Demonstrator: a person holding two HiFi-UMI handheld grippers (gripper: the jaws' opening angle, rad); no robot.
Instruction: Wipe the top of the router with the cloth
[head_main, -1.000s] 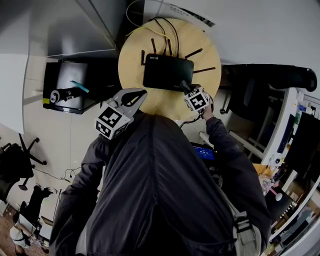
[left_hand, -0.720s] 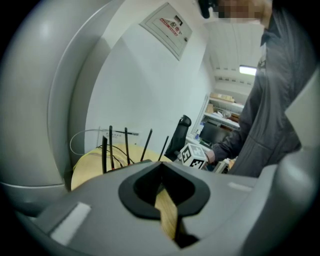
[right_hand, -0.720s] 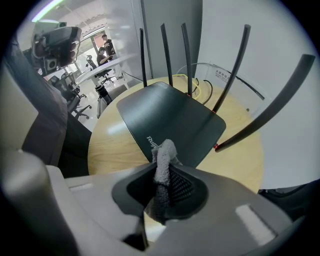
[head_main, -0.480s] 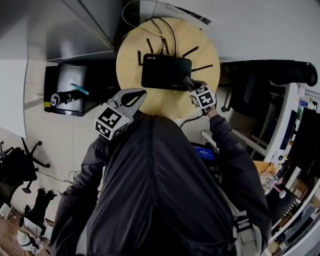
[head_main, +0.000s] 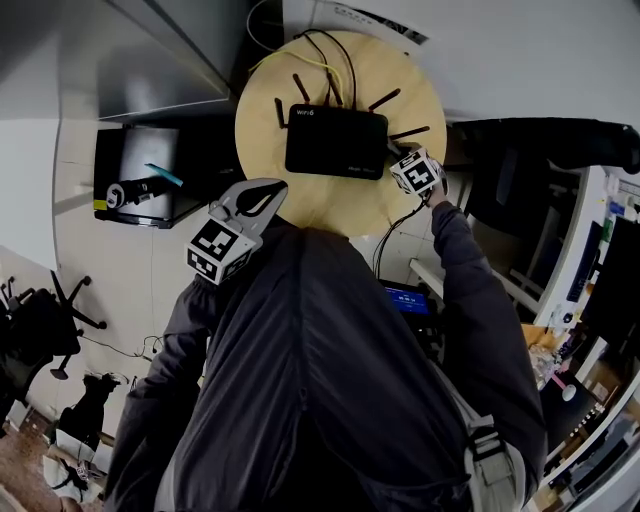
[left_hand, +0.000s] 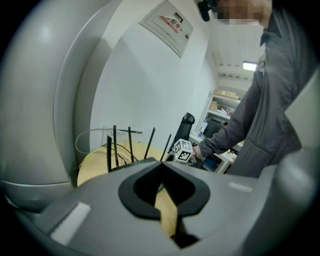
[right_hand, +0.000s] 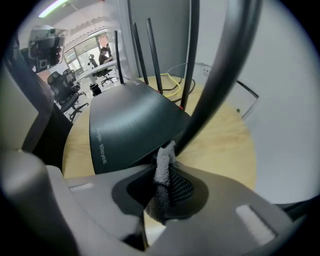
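A black router (head_main: 335, 140) with several thin antennas lies on a round wooden table (head_main: 300, 205). In the right gripper view the router's glossy top (right_hand: 135, 122) fills the middle, and one antenna (right_hand: 215, 75) crosses close in front. My right gripper (head_main: 400, 155) sits at the router's right front corner. It is shut on a small grey cloth (right_hand: 164, 162), whose tip touches the router's near edge. My left gripper (head_main: 270, 190) hovers over the table's front left rim, away from the router. Its jaws are shut with nothing between them (left_hand: 161, 172).
Yellow and black cables (head_main: 330, 60) loop behind the router toward the white wall. A dark shelf (head_main: 140, 180) with a tape roll and a teal pen stands at the left. A black office chair (head_main: 540, 150) is right of the table.
My right gripper has slid rightward with the cloth along the router's front edge, to its right corner. The left gripper has stayed in place.
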